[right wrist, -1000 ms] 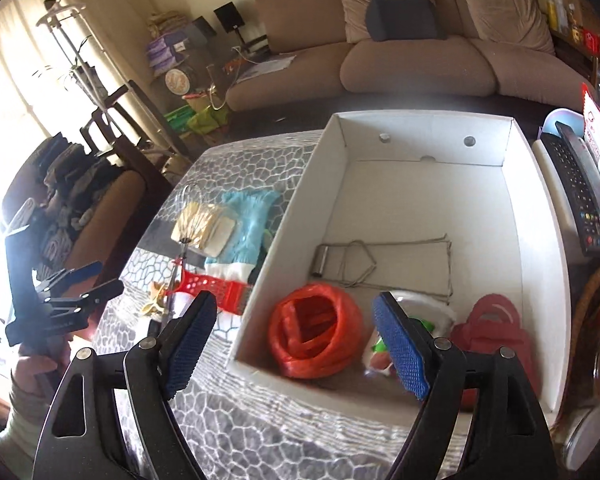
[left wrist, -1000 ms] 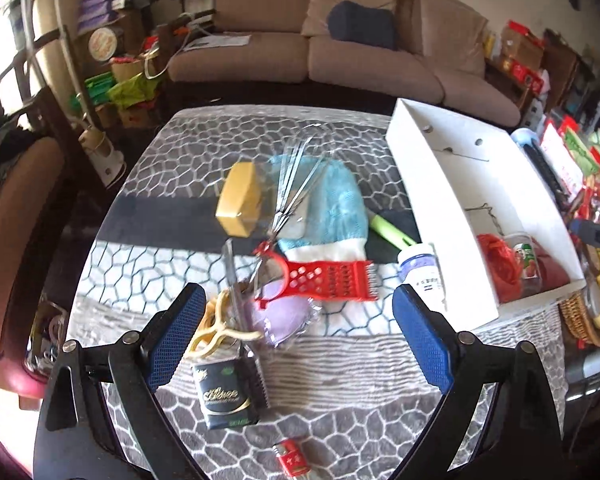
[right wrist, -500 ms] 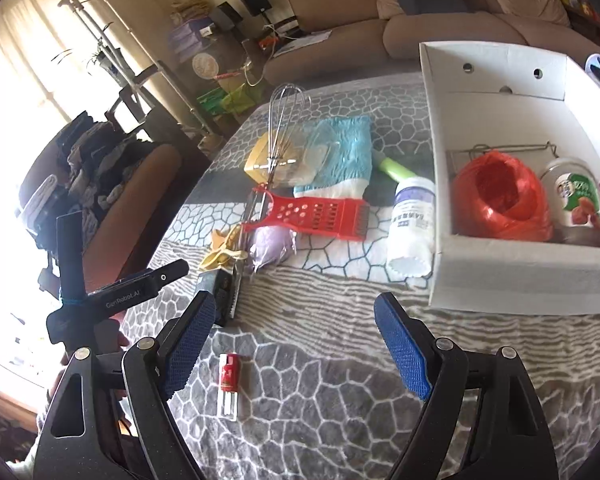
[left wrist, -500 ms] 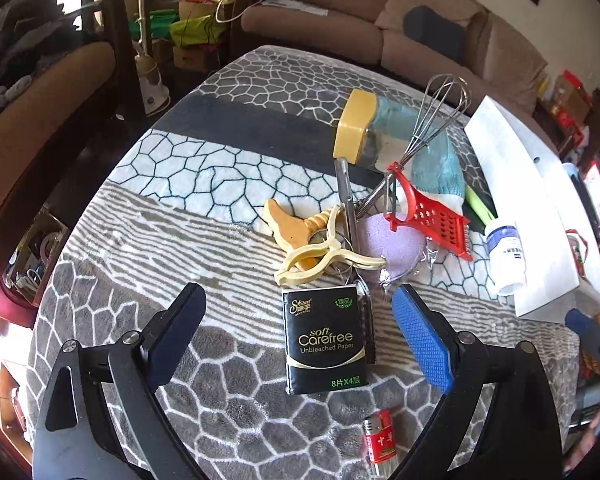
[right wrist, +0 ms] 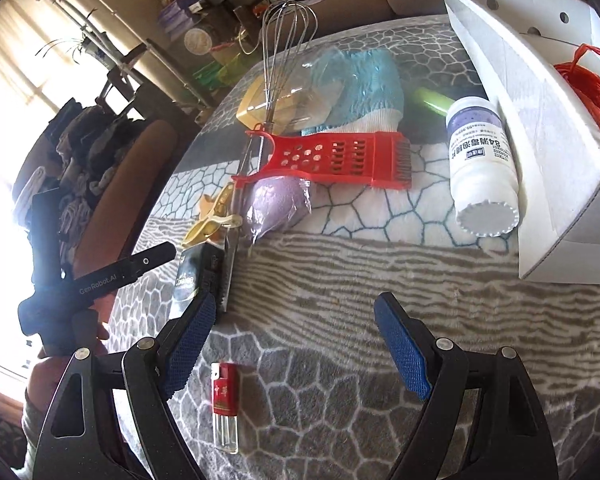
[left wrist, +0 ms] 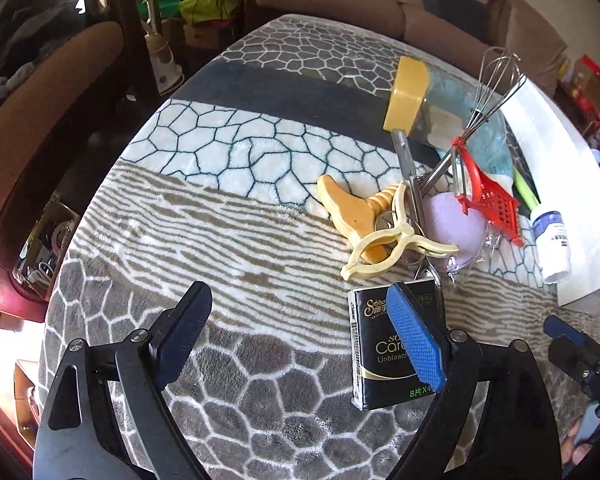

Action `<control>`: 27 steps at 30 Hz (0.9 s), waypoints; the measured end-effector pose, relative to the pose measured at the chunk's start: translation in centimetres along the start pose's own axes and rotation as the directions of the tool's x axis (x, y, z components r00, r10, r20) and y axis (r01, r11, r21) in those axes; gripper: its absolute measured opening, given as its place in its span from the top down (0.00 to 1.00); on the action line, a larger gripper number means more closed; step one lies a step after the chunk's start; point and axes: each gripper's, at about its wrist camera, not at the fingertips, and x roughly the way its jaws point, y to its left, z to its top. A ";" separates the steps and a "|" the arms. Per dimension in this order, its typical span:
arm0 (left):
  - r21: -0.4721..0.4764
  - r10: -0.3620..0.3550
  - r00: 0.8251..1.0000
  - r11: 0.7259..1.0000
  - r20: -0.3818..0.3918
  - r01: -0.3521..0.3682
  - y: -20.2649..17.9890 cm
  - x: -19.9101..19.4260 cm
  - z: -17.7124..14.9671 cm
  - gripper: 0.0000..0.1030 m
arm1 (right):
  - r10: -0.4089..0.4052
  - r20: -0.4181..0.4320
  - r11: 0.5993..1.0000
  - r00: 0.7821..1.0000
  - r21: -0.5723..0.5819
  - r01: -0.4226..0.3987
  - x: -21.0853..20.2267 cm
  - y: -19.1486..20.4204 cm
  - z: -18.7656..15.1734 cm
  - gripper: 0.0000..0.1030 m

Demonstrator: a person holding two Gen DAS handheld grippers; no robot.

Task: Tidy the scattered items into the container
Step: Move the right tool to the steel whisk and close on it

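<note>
My left gripper is open and empty above the blanket, with a black tissue pack under its right finger. Beyond lie a cream clothes clip, a purple sponge, a red grater and a whisk. My right gripper is open and empty above a red lighter. The red grater, a white bottle and the white box lie ahead of it. A red twine ball sits in the box.
A blue glove and yellow box lie at the far side of the pile. A brown chair stands left of the table. A sofa is behind. The left gripper shows in the right wrist view.
Both grippers have swung left and down, away from the white box and toward the near pile. The right view now covers the lighter and bottle instead of the box's inside.
</note>
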 end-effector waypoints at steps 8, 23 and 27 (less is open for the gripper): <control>0.072 -0.008 1.000 0.997 -0.002 0.008 -2.3 -0.2 -0.3 0.14 | -0.001 -0.021 0.999 1.000 -0.037 0.000 0.5 0.6 -0.7 0.18; -0.059 -0.077 0.997 0.995 0.003 0.077 -1.7 -0.2 2.1 0.13 | 0.049 0.046 0.997 0.998 -0.064 -0.046 -0.2 1.0 0.4 0.18; -0.087 -0.087 0.996 0.992 0.014 0.087 -1.3 -0.4 2.4 0.13 | 0.088 0.142 0.996 0.986 -0.005 -0.088 -0.3 0.7 4.3 0.18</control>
